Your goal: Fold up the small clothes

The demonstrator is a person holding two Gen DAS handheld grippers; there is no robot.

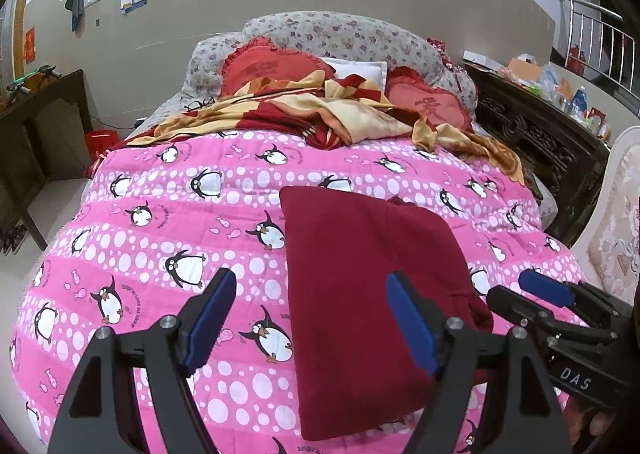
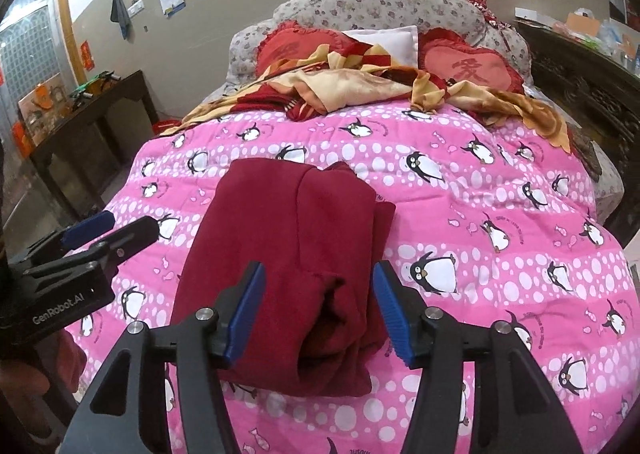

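Observation:
A dark red garment (image 1: 360, 294) lies folded into a narrow strip on the pink penguin quilt (image 1: 160, 222); it also shows in the right wrist view (image 2: 288, 254). My left gripper (image 1: 312, 318) is open and empty, just above the garment's left edge. My right gripper (image 2: 318, 306) is open and empty, its blue pads either side of the garment's near right end, where a rolled fold shows. The right gripper shows in the left wrist view (image 1: 532, 294), and the left gripper in the right wrist view (image 2: 104, 230).
A crumpled red and yellow blanket (image 1: 320, 114) and red heart cushions (image 2: 468, 66) lie at the head of the bed. A dark table (image 2: 92, 102) stands left of the bed, a carved dark cabinet (image 1: 532, 134) right. A floral chair (image 1: 616, 222) is at far right.

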